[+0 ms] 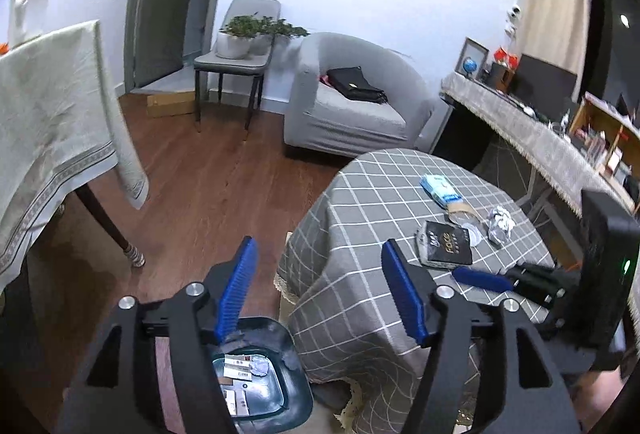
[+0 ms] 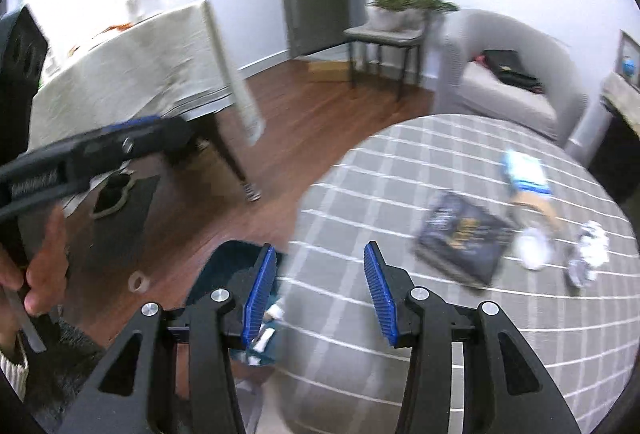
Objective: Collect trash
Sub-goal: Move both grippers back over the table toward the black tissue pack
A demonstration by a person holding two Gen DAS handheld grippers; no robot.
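Blue-padded left gripper spread wide, nothing between the jaws, poised over the dark teal plastic trash bin on the floor at the near left of the round table in grey checked cloth. Inside the bin: paper scraps and one crumpled wad. Blue-padded right gripper partly spread, nothing between its pads, above the table's near edge with the bin just left of it. Farther right on the cloth, well apart from both tools: flat black packet with gold lettering, clear plastic lid touching it, crumpled white paper ball beside that. Beyond them, a blue-and-white tissue pack.
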